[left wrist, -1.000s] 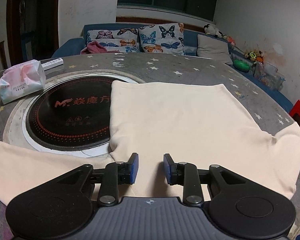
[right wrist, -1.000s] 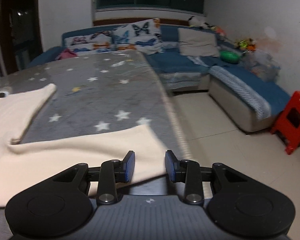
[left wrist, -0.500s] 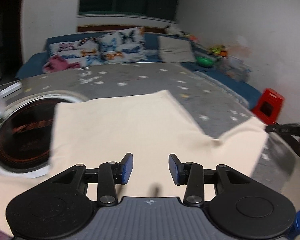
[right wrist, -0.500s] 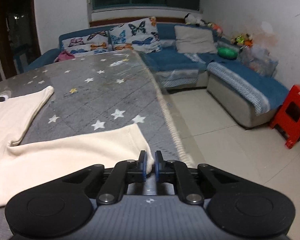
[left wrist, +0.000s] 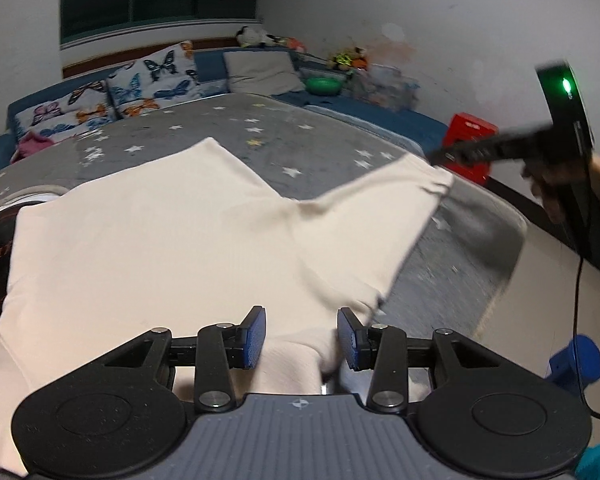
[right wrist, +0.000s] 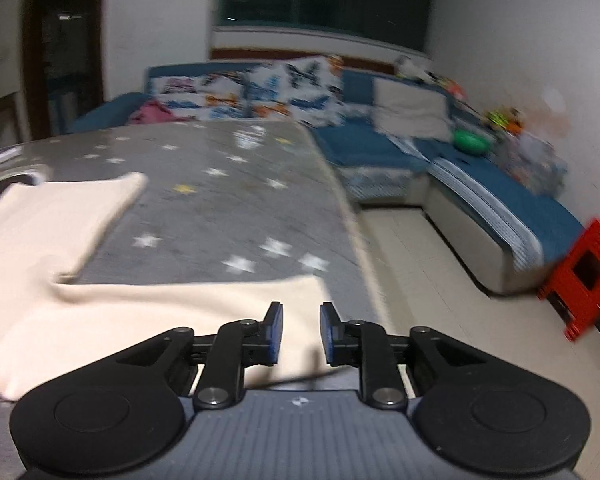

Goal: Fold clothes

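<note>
Lying across the grey star-patterned desk (left wrist: 332, 140), the cream garment (left wrist: 160, 240) spreads flat with one sleeve (left wrist: 384, 200) reaching toward the desk's right edge. The left gripper (left wrist: 301, 336) hovers over the near hem, its blue-padded fingers (left wrist: 256, 336) spread wide with cloth beneath them but nothing pinched. The right gripper (right wrist: 300, 334) sits above the sleeve end (right wrist: 220, 304), its fingers (right wrist: 274, 334) parted by a moderate gap and gripping nothing. A blue sofa (right wrist: 480, 184) with butterfly cushions (left wrist: 156, 80) lines the wall behind, and a red stool (right wrist: 584, 276) stands on the floor.
</note>
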The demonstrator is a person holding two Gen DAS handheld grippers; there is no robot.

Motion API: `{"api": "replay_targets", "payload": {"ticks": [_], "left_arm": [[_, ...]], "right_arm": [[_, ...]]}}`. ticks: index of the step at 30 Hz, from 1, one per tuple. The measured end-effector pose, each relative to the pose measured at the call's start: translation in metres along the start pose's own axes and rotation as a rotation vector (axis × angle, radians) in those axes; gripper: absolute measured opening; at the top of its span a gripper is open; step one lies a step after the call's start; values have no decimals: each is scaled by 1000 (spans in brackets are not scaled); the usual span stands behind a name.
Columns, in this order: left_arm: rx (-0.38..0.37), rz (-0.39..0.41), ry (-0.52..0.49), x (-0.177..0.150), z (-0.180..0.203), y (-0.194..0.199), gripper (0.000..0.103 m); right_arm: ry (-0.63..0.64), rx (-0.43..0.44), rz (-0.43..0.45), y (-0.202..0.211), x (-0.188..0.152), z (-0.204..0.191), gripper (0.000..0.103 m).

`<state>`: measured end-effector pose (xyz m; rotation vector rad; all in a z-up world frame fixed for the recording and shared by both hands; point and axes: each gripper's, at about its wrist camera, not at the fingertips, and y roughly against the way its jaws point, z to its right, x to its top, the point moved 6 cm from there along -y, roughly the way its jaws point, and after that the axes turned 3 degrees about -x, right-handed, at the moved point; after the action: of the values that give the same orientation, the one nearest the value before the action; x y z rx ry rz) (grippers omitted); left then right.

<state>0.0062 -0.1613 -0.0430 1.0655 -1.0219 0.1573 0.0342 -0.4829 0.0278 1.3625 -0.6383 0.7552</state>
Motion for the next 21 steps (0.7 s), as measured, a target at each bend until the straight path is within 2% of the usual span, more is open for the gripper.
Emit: {"api": "replay_targets", "payload": {"ticks": [3,6,9,14,17,21], "left_arm": [[-1,19,-10,3,5,1,43],[-14,41,-2,8,7,1,43],[-41,28,-3,6,11,-3,42],[-76,-1,-5,-3,20,-6,43],[-89,16,5,-4,16,5,43],[-40,47,40,-4,-5,25,43]], "right_arm": [[23,68,2,-2,6,-21,23],[29,98,-9,-14,9,-34,23],[24,120,-19,-28,10,-43,23],[-15,98,-43,-48,4,-33,23],[-12,82,-46,-44,5,-28,24],[33,112,-34,-26,5,-37,25]]}}
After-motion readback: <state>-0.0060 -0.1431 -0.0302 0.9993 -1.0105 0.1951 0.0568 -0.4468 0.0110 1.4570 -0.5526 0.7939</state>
